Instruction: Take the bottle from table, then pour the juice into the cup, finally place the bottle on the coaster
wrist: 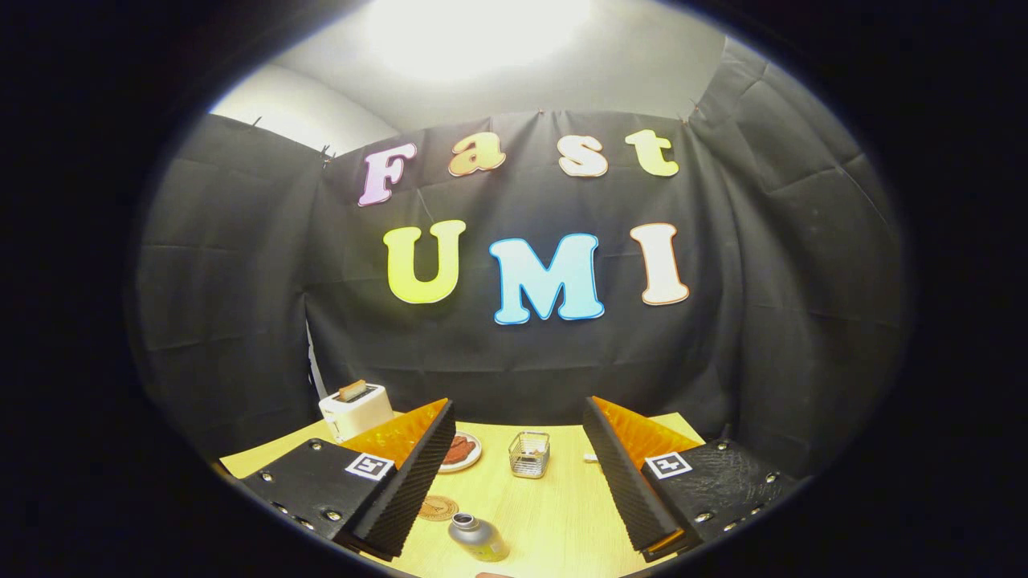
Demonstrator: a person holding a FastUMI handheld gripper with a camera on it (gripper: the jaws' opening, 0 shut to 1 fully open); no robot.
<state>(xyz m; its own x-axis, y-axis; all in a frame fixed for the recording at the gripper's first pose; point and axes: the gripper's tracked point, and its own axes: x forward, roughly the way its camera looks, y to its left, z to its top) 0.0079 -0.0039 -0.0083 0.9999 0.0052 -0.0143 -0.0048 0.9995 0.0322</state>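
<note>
While spread, hand-held gripper [522, 482] above bottle [479, 536]

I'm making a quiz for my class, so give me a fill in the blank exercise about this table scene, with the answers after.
1. The gripper has its fingers ____, with nothing held between them.
2. The bottle stands on the ____, between the fingers.
3. The toaster has a slice of ____ in its slot.
4. The round coaster lies between the bottle and the ____ holding food.

Missing words: open; table; bread; plate
</note>
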